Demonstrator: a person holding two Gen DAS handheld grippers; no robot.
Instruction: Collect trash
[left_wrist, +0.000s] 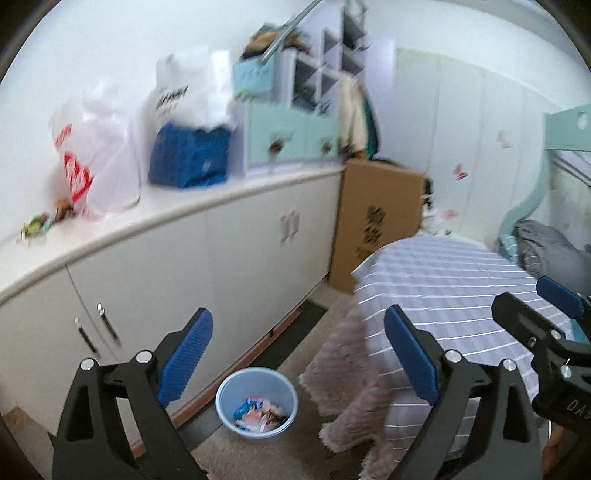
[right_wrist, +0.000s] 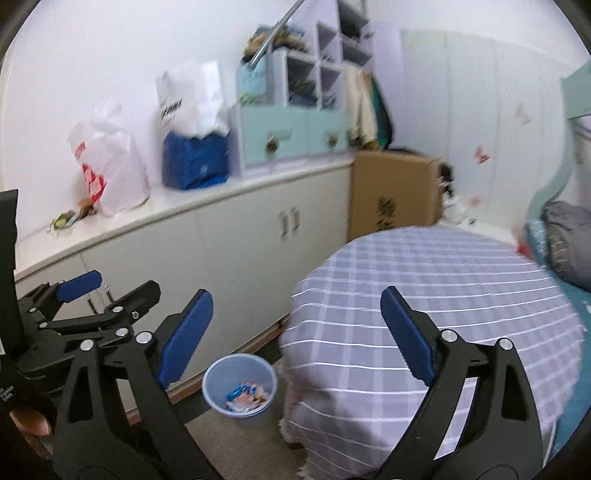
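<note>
Blue bin (left_wrist: 256, 402) on the floor already held wrappers; left gripper (left_wrist: 297, 354) and right gripper (right_wrist: 295, 332) stood apart, empty; next likely wrappers (left_wrist: 37, 225) on bench (left_wrist: 184, 210).

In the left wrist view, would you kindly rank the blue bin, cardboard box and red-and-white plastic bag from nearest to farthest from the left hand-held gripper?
From the left hand-held gripper:
1. Blue bin, on the floor just below.
2. Cardboard box, beyond the cabinet's end.
3. Red-and-white plastic bag, on the countertop, upper left; close to the box's rank, uncertain.
</note>
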